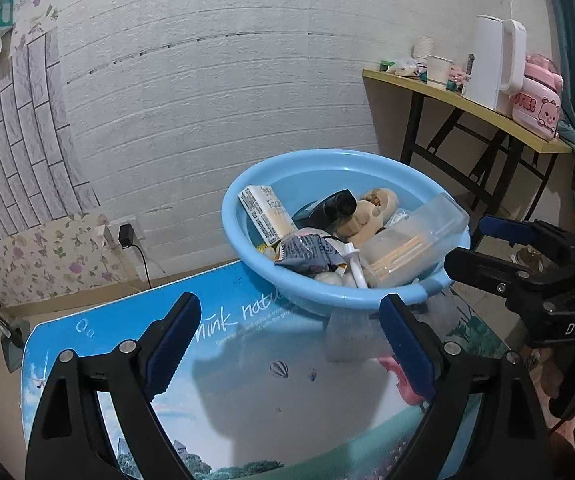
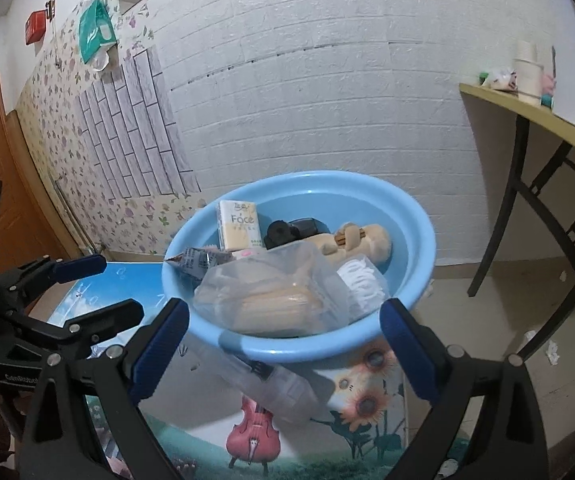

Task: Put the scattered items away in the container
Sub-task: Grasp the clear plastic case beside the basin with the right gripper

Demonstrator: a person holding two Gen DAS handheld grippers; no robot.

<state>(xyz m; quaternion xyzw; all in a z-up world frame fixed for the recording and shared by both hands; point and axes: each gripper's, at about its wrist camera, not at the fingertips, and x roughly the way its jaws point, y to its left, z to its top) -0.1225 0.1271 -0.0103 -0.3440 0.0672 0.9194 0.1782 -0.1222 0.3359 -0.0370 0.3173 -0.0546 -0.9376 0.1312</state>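
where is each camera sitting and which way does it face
Left wrist: on the left gripper, looking forward and down at the blue basin from its left; the right gripper shows at right.
Right wrist: on the right gripper, facing the basin from its right; the left gripper shows at left.
Shared: basin, tissue pack, white brick wall.

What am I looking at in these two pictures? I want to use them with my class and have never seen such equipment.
A person holds a two-finger clamp in each hand, each with a camera looking along its fingers. One picture comes from the left gripper, the other from the right gripper. Both are open and hold nothing. On the picture-printed table stands a blue basin filled with gathered things: a tissue pack, a plush toy, a dark bottle, a clear box. A clear item lies on the table beside the basin.
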